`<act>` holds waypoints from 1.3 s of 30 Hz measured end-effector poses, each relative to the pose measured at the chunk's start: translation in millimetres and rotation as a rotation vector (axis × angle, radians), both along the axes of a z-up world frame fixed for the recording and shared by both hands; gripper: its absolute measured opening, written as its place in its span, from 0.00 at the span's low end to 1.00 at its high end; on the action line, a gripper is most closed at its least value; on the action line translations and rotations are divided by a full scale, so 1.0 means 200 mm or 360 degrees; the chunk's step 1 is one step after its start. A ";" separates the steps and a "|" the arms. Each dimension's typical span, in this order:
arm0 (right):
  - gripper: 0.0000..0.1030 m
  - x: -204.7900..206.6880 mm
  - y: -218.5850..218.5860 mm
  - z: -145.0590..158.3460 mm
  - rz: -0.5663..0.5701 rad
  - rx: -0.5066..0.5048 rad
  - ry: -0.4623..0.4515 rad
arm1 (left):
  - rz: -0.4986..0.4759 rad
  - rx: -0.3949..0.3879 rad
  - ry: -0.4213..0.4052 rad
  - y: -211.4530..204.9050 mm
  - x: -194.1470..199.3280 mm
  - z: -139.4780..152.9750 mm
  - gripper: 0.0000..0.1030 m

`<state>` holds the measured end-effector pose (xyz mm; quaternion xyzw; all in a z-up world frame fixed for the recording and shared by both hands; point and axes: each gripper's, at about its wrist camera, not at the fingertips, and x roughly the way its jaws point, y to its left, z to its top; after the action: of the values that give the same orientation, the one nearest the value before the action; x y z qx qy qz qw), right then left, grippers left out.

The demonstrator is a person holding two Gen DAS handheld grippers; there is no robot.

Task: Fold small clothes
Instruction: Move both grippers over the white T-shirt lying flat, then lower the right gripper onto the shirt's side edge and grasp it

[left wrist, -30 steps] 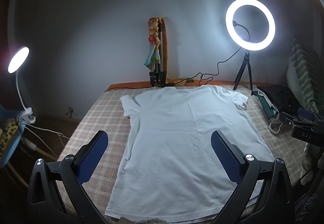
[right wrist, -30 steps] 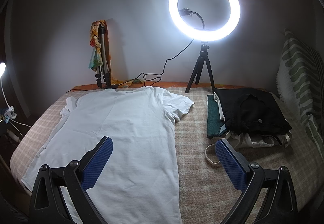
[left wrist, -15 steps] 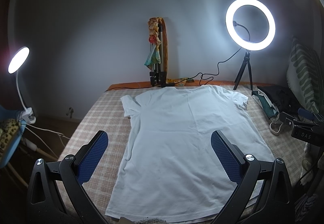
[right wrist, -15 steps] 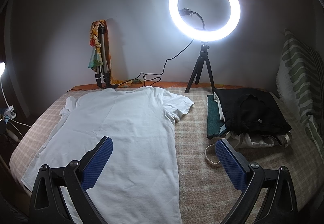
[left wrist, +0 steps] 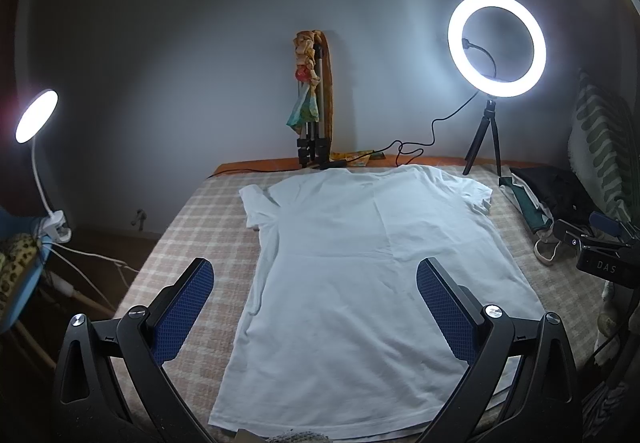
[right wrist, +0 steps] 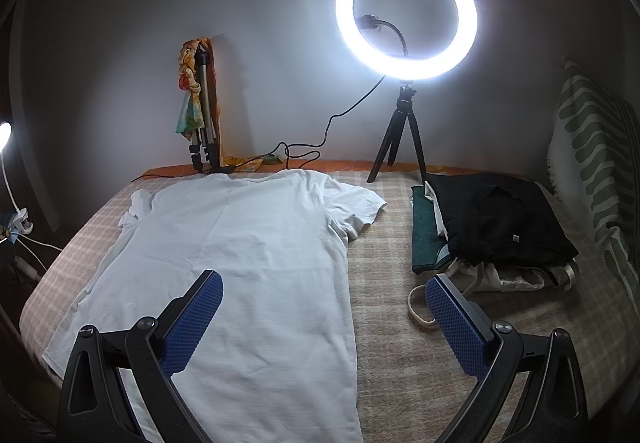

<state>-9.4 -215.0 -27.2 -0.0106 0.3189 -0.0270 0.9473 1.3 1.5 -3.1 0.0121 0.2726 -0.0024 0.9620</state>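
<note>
1. Left wrist view: the left tool [left wrist: 316, 285] hangs above the near end of the bed [left wrist: 200, 227], its 2 blue pads spread wide with nothing between them. The white T-shirt [left wrist: 360, 263] lies flat on the checked cover directly ahead, hem nearest the tool, collar at the far end by the wall, so its long axis runs straight away from the tool. The hem's left corner [left wrist: 218, 417] sits just beside the left finger. At the right edge the right tool [left wrist: 600, 243] shows only in part, off the shirt's right side.

2. Right wrist view: the right tool [right wrist: 324, 297] is also spread wide and empty. Here the T-shirt [right wrist: 240, 263] lies ahead and to the left; its right side edge runs up between the 2 pads, and the right sleeve [right wrist: 356, 209] points toward a pile of dark clothes [right wrist: 492, 223] well apart on the right.

3. My guess: no fold is made yet. Each tool has its own side of the hem nearest, the left on the left corner, the right on the right edge
</note>
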 end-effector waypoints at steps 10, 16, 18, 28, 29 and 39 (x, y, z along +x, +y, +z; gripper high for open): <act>1.00 0.02 0.03 -0.04 0.0006 0.0011 -0.0003 | -0.0007 -0.0043 0.0157 0.05 0.04 -0.05 0.98; 1.00 0.04 0.05 -0.01 0.0017 0.0038 -0.0003 | 0.0042 0.0001 0.0188 0.15 0.10 -0.14 0.98; 1.00 0.06 0.05 0.00 0.0021 0.0057 0.0000 | 0.0048 0.0013 0.0209 0.19 0.11 -0.17 0.98; 0.99 0.14 0.17 0.01 0.0121 0.0097 0.0048 | 0.0074 0.0032 0.0412 0.40 0.10 -0.31 0.86; 0.99 0.14 0.18 0.01 0.0132 0.0080 0.0046 | 0.0066 0.0003 0.0429 0.42 0.10 -0.33 0.82; 0.93 0.35 0.34 0.02 0.0277 0.0224 0.0092 | 0.0004 -0.0343 0.0511 0.60 0.01 -0.48 0.40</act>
<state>61.1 -146.3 -22.3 0.0273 0.3450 0.0782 0.9349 4.1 121.2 -99.6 -0.0920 0.4209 -0.0323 0.9019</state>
